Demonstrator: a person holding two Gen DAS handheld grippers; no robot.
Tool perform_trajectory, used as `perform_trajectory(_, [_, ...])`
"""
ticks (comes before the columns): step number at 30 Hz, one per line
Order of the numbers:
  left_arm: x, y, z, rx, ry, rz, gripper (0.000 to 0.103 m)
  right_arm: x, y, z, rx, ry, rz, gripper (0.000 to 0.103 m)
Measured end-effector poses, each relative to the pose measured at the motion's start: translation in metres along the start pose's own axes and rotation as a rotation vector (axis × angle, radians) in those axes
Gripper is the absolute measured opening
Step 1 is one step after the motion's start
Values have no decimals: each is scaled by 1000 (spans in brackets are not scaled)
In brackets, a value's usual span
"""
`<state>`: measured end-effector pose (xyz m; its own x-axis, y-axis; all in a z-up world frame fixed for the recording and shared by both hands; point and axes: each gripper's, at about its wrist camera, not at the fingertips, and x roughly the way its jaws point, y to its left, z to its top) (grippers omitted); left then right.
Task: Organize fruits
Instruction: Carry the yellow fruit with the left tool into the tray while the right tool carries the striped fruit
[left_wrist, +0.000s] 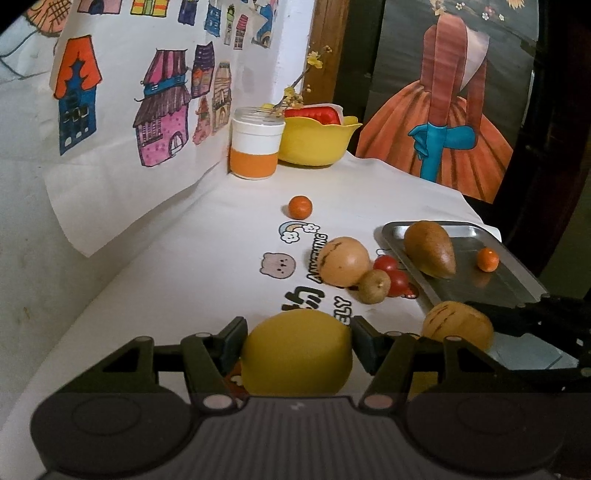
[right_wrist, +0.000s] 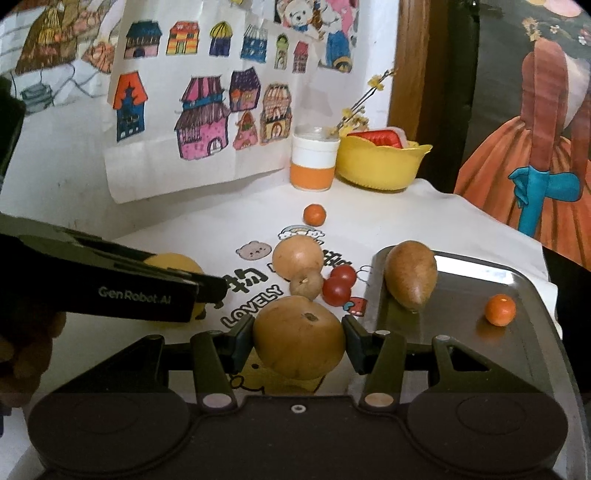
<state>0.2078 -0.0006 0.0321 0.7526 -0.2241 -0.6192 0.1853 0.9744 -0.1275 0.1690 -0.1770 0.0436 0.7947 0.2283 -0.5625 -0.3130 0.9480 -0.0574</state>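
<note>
Left wrist view: the left gripper (left_wrist: 297, 349) pinches a yellow lemon (left_wrist: 295, 352) low over the bench (left_wrist: 192, 266); a metal tray (left_wrist: 517, 284) at right carries a brown pear (left_wrist: 430, 248) and a small orange (left_wrist: 487, 259).

Right wrist view: the right gripper (right_wrist: 299, 341) pinches a tan round fruit (right_wrist: 299, 338) beside the tray (right_wrist: 535, 332); two red tomatoes (right_wrist: 339, 284) lie just beyond on the bench.

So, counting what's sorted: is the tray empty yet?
Not empty. The metal tray holds a brown pointed fruit and a small orange.
</note>
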Motion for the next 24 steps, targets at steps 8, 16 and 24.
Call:
perform_trajectory(8, [1, -22, 0, 7, 0, -15, 64, -19, -19, -5, 33, -28, -34, 53])
perform_trajectory(16, [7, -47, 5, -1, -1, -57, 63, -33, -45, -12, 78, -50, -84, 53])
perform_trajectory(24, [14, -73, 12, -14, -5, -105, 63, -37, -72, -23, 118, -47, -129, 53])
